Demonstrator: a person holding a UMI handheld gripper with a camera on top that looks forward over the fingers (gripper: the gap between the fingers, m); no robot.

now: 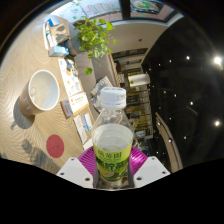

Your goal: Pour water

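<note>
Gripper view, strongly tilted. Holding a clear plastic water bottle [112, 140] in the claw [113, 170], both pink pads [139, 156] pressed against its sides just below the green label. Claw open only as wide as the bottle's body. White screw cap still on the bottle. Water level inside hard to tell through the label.

Left of the bottle, on the wooden table [25, 75]: a white mug [42, 91], handle turned toward the table's near edge, inside looking pale and bare, contents not certain. Nearer than the mug, between mug and bottle, a round red coaster [55, 146] lying flat. Beyond the bottle, a green potted plant [95, 38] standing upright. Between plant and bottle, some small boxes or cards, too small to read.
</note>
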